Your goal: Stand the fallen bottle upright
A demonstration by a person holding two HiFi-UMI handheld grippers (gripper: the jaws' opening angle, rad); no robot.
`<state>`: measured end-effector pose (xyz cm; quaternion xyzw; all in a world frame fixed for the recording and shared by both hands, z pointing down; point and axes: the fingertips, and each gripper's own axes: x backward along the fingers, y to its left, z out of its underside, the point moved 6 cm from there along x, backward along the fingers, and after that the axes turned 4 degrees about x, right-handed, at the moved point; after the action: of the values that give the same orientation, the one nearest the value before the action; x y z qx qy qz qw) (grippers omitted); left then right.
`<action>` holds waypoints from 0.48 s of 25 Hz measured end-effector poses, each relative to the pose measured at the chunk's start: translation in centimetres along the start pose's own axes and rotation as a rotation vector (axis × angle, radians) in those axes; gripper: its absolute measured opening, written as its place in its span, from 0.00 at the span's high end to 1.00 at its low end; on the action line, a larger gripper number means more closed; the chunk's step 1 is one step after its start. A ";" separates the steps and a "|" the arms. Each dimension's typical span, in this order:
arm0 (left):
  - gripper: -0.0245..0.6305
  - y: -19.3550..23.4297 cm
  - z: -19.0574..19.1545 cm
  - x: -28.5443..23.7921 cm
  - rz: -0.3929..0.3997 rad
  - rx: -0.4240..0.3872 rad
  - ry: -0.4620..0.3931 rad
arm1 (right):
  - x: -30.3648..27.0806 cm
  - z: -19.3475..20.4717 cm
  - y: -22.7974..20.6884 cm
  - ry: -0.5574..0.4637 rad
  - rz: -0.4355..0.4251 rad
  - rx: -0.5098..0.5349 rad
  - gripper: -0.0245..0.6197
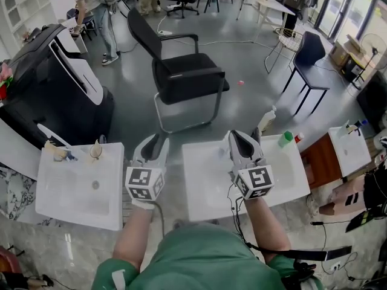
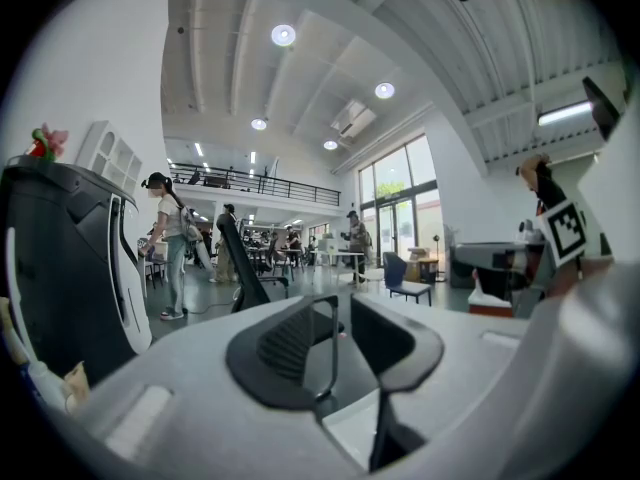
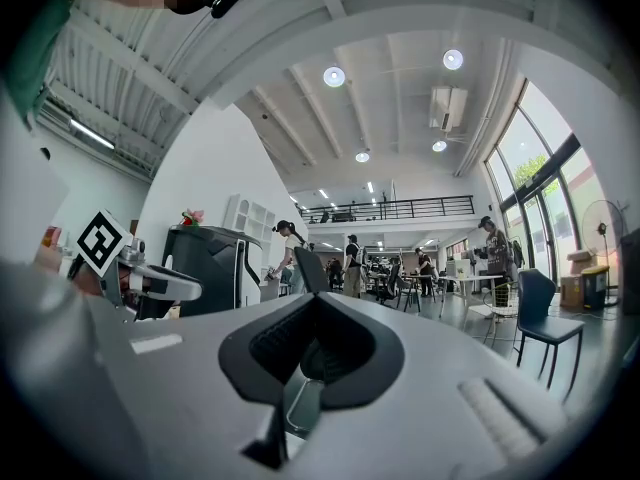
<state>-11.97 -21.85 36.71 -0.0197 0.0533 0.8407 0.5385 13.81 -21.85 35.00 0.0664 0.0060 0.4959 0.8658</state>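
Observation:
In the head view a white spray bottle (image 1: 266,119) stands upright at the far right corner of the middle white table (image 1: 205,189). Beside it is a green-capped bottle (image 1: 285,139); it is too small to tell whether it lies or stands. My right gripper (image 1: 242,139) hovers over the table's far edge, left of both bottles, its jaws shut on nothing (image 3: 315,308). My left gripper (image 1: 158,142) hangs over the gap between the tables. A narrow gap shows between its jaws (image 2: 343,313), with nothing in it. Neither gripper view shows a bottle.
A black chair (image 1: 181,71) stands just beyond the tables, and a dark chair (image 1: 308,59) further right. A black machine (image 1: 54,83) stands at far left. The left white table (image 1: 78,186) holds small items (image 1: 60,153). A brown stand (image 1: 320,159) and another white table (image 1: 347,150) are at right.

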 end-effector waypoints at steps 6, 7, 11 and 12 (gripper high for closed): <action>0.79 0.3 0.4 -0.3 0.002 -0.001 0.004 | -0.2 0.3 0.0 -0.003 -0.001 0.003 0.96; 0.79 0.3 0.5 -0.3 0.002 -0.001 0.006 | -0.2 0.4 -0.1 -0.003 0.003 0.000 0.96; 0.79 0.2 0.4 -0.5 0.001 0.000 0.011 | -0.3 0.1 -0.4 0.001 0.011 -0.009 0.96; 0.79 0.2 0.4 -0.5 0.000 0.001 0.013 | -0.3 0.1 -0.4 0.002 0.009 -0.011 0.96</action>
<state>-11.89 -22.38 37.12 -0.0247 0.0570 0.8406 0.5381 14.01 -22.31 35.01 0.0610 0.0039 0.5001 0.8638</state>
